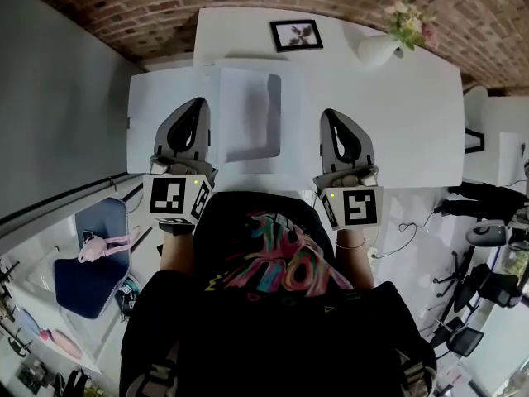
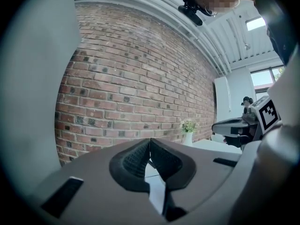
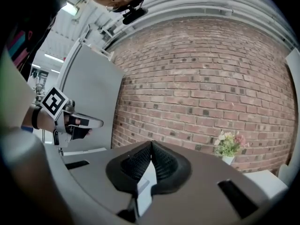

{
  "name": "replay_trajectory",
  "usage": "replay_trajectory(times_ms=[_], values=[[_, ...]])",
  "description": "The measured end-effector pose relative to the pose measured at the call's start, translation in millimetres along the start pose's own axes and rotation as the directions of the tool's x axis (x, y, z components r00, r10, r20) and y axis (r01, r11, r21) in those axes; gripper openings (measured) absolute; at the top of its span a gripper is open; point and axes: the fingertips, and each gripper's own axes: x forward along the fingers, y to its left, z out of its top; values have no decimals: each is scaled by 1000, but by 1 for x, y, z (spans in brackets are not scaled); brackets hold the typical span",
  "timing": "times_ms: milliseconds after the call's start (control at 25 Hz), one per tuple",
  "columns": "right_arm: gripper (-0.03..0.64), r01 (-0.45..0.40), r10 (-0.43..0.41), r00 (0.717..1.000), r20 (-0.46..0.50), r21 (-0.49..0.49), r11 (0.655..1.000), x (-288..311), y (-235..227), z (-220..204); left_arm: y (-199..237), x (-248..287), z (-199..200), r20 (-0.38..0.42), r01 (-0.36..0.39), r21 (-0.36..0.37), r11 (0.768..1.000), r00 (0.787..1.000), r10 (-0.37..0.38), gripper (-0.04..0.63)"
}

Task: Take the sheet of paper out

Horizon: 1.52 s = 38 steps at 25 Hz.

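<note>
head view: the sheet (image 1: pixel 250 114) lies flat in what looks like a shallow white tray (image 1: pixel 291 114) at the near middle of the table (image 1: pixel 397 98), its long axis running near to far. whether the tray has a lid or sleeve over the sheet i cannot tell.

the sheet sits between the two grippers and a little farther out than their tips. the left gripper (image 1: pixel 198 104) is just beside the tray's left edge. the right gripper (image 1: pixel 329 114) stands a little apart from its right edge, so the left looks the nearer.

left gripper view: the jaws (image 2: pixel 150 142) are pressed together with nothing between them. right gripper view: the jaws (image 3: pixel 151 144) are likewise closed and empty. neither touches the sheet, so a jaw must part before any grasp.

farther off stand a frame (image 1: pixel 296 34) and a vase (image 1: pixel 380 48).
</note>
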Motion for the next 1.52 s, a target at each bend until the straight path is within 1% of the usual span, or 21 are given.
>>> replay_trajectory(times_ms=[120,240,360,480,600,800,840,920,960,1040,1080,1120,1160,1200,1360,1520], values=[[18,-9,8,1000,28,28,1000,3,1,4,1,1,-1,-14,-4,-6,1000,1000,4,25],[18,-26,27,1000,-13,28,999,8,5,-6,5,3,-1,-20,-4,-10,1000,1000,4,25],[18,-37,36,999,15,48,998,15,11,-2,9,4,-2,-23,-3,-13,1000,1000,2,25],[18,-45,46,999,-10,40,998,17,15,-5,11,6,-4,-31,13,-19,1000,999,-14,25],[18,-52,51,999,10,54,997,23,18,-3,15,9,-9,-57,21,-33,999,998,-23,25],[18,-60,62,998,-34,39,997,26,24,-12,19,10,-16,-80,29,-54,998,996,-34,25],[18,-60,61,998,-28,44,997,27,25,-12,19,10,-18,-84,34,-62,998,996,-39,25],[18,-53,52,999,15,65,997,29,26,-7,19,12,-21,-92,38,-72,997,995,-45,26],[18,-51,50,999,15,66,997,29,26,-7,20,12,-23,-97,37,-73,997,994,-44,26],[18,-53,55,998,-35,49,997,26,26,-18,20,13,-28,-112,35,-67,997,993,-42,28],[18,-52,54,997,-51,46,998,25,26,-21,20,13,-32,-123,38,-65,997,991,-45,32],[18,-50,52,997,-57,46,998,24,26,-23,19,14,-35,-137,45,-66,997,989,-54,58],[18,-47,49,997,-58,47,998,23,25,-23,17,15,-38,-150,55,-71,996,987,-65,111],[18,-44,46,997,-57,48,998,22,25,-24,16,16,-41,-160,64,-76,995,984,-76,135],[18,-36,40,997,-61,55,998,21,25,-27,14,17,-51,-179,78,-92,993,979,-94,154],[18,-39,43,998,-56,59,998,21,29,-28,8,19,-64,-192,105,-159,982,972,-135,183]])
